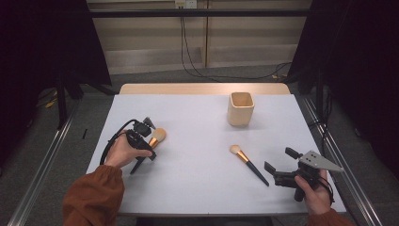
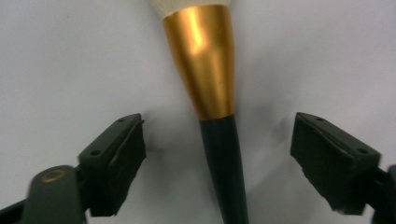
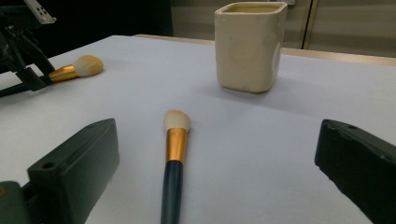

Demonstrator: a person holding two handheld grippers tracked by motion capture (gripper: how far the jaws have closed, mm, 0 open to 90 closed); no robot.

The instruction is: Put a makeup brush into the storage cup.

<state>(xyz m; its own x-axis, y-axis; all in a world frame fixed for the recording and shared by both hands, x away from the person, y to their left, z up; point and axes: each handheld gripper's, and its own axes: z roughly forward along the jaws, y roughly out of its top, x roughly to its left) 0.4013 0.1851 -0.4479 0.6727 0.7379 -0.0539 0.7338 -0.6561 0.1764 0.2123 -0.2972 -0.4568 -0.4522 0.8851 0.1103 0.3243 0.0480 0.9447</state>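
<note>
1. My left gripper [image 2: 217, 158] stands open astride the large brush [image 2: 219, 140], pads clear of its dark handle.
2. That brush lies flat on the table [image 1: 197, 117], left side.
3. My right gripper [image 1: 277, 165] gapes, holding nothing.

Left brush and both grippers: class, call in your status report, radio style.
Left gripper open, jaws astride left brush, pads clear of the handle. Right gripper open, aimed at second brush, not touching. Cup upright, nothing in the way.
</note>
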